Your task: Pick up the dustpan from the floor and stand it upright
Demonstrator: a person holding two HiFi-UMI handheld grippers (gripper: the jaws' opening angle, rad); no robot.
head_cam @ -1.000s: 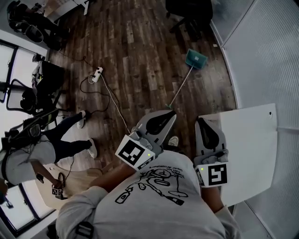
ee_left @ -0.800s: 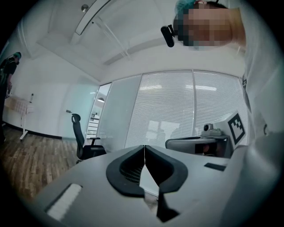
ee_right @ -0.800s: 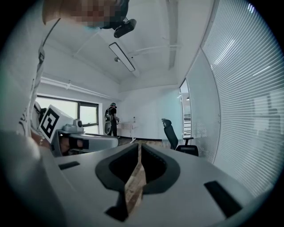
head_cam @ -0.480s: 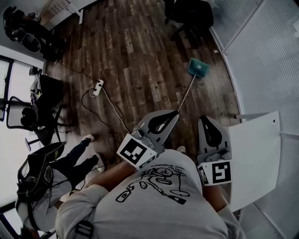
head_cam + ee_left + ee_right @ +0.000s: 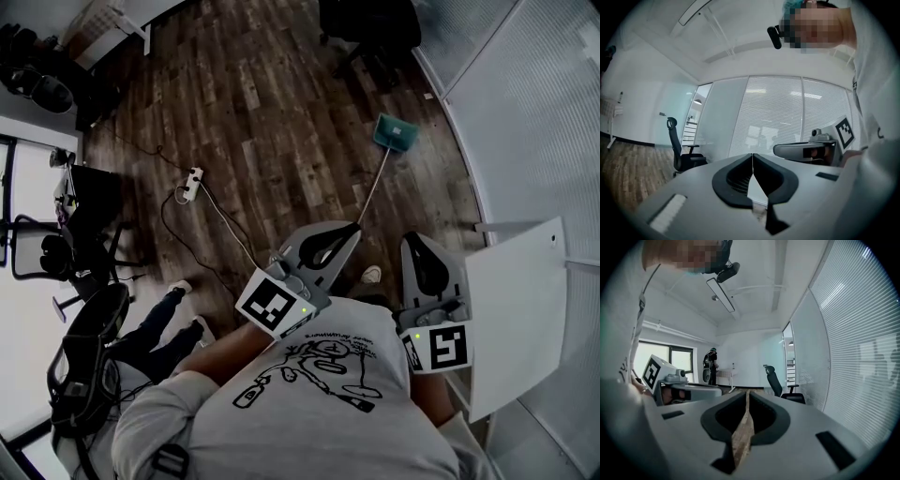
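Note:
A teal dustpan (image 5: 394, 132) lies on the dark wood floor near the glass wall. Its long thin handle (image 5: 373, 187) runs back toward me. My left gripper (image 5: 352, 228) is held at chest height, shut and empty, its tip lining up with the handle's near end in the head view. To its right, my right gripper (image 5: 413, 240) is also shut with nothing in it. The left gripper view shows its jaws (image 5: 752, 155) pressed together and pointing level across the room. The right gripper view shows the same of its own jaws (image 5: 747, 391).
A white power strip (image 5: 192, 180) with a trailing cable lies on the floor to the left. A black office chair (image 5: 370, 23) stands beyond the dustpan. A white panel (image 5: 516, 309) sits by my right side against the blinds wall (image 5: 534, 122). Another person's legs (image 5: 164, 319) are at lower left.
The head view has drifted, so the floor and dustpan sit slightly lower. The other person at left has shifted toward the lower left. Both grippers stay shut in about the same place.

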